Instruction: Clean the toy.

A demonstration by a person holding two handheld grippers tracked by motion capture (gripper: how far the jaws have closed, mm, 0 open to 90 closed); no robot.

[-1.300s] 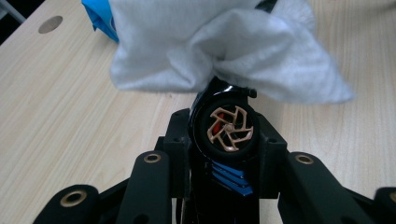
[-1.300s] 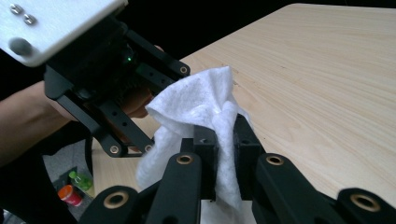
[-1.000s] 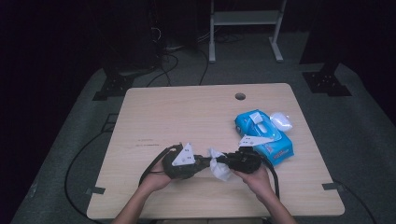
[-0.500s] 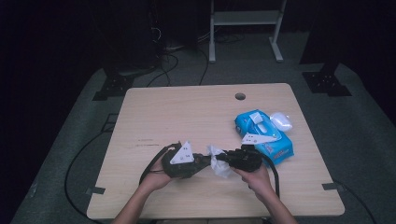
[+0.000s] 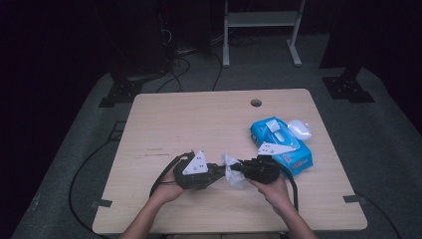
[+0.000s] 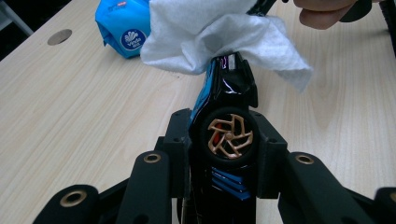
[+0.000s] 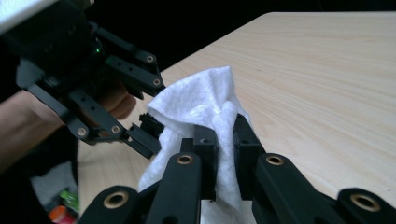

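left claw (image 6: 223, 154) is clamped on a small black toy car (image 6: 229, 140), its jaws pressing the car's sides at the gold-spoked wheel, nose pointing away toward the other hand. right claw (image 7: 224, 140) is closed on a white wet wipe (image 7: 201, 112), the cloth bunched between its jaws and draped over the car's front end. both meet low over the near middle of the wooden table (image 5: 199, 119), with the blue pack of wipes (image 5: 283, 144) lying just beyond the right hand.

the likely trouble is the grip on the car: its body is glossy and narrow, so a hard rub from the wipe could twist it or push it out of the jaws. the wipe is held by only a fold, so dragging it across the car's edges could pull it free or snag it on the wheel. pressing too hard may also bump the two claws together, since they sit nearly touching.
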